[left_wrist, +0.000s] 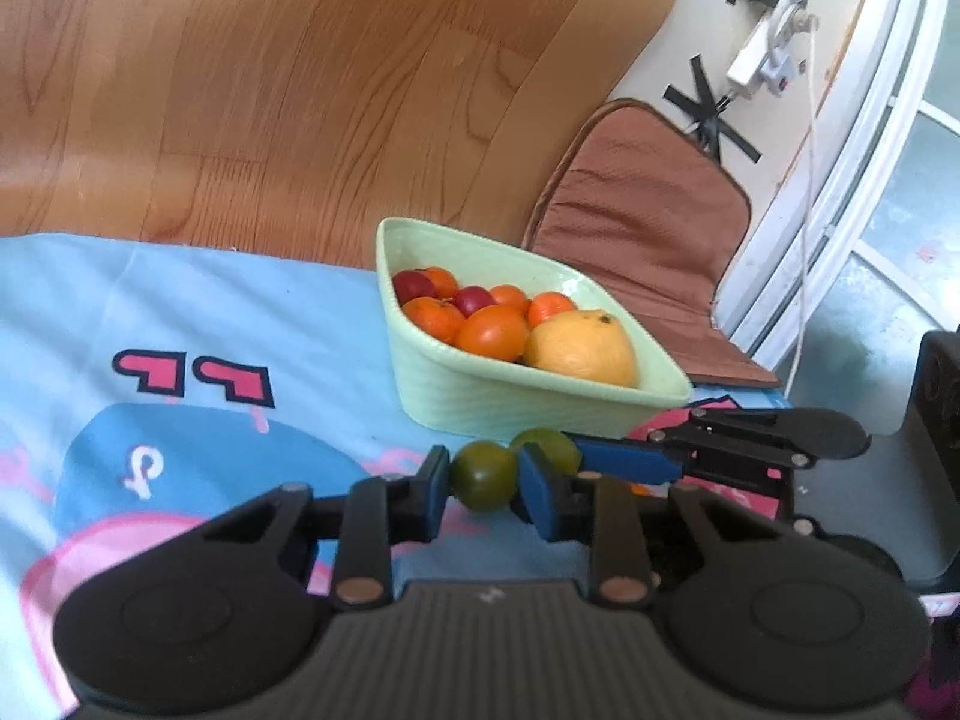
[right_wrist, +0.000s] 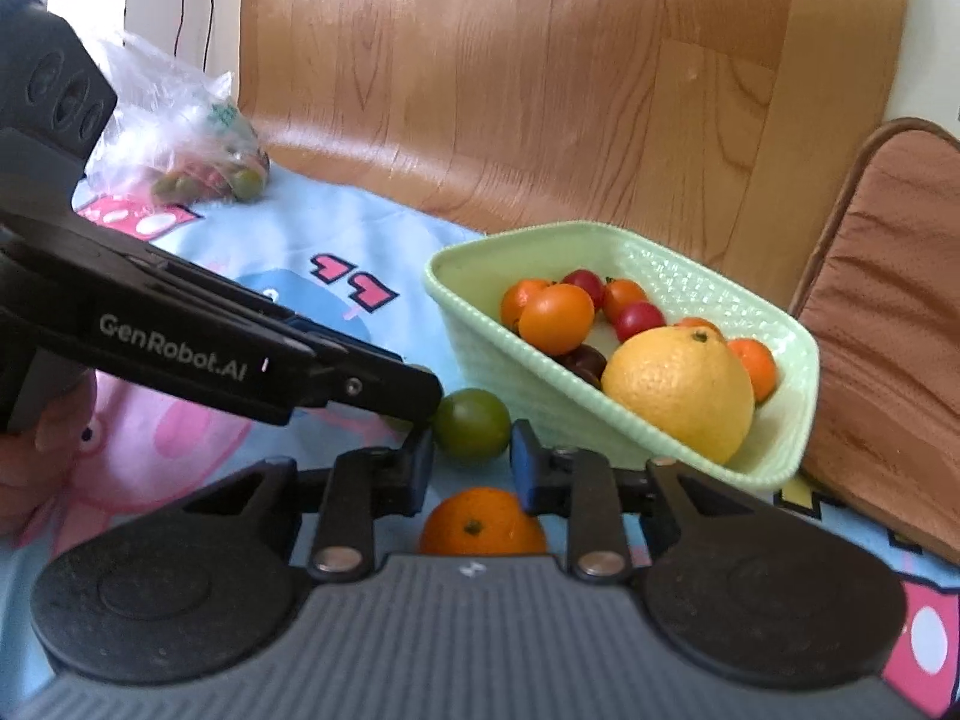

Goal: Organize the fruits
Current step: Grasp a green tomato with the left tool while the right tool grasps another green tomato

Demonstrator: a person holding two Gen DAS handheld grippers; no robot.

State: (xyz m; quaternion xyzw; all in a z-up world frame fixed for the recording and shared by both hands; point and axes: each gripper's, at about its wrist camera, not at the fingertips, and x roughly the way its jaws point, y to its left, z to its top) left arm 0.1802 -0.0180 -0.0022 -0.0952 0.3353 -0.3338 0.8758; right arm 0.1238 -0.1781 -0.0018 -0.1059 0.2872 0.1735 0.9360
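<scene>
A pale green bowl (left_wrist: 510, 408) (right_wrist: 540, 396) stands on the blue cartoon cloth (left_wrist: 180, 312). It holds several orange and red small fruits and a big yellow citrus (left_wrist: 582, 348) (right_wrist: 681, 390). Just in front of the bowl, my left gripper (left_wrist: 483, 483) is shut on a green tomato (left_wrist: 483, 471). A second green tomato (left_wrist: 549, 447) (right_wrist: 471, 423) sits right beside it, and my right gripper (right_wrist: 472, 450) is shut on that one. Its blue finger (left_wrist: 624, 462) reaches in from the right. A mandarin (right_wrist: 483, 522) lies on the cloth under the right gripper. The left gripper's fingers (right_wrist: 384, 378) hide its own tomato in the right wrist view.
A clear plastic bag (right_wrist: 186, 144) with more small fruit lies at the cloth's far left. A brown cushion (left_wrist: 648, 228) (right_wrist: 888, 324) leans to the right of the bowl. A wooden panel rises behind. A white power strip (left_wrist: 756, 54) with a cable hangs on the wall.
</scene>
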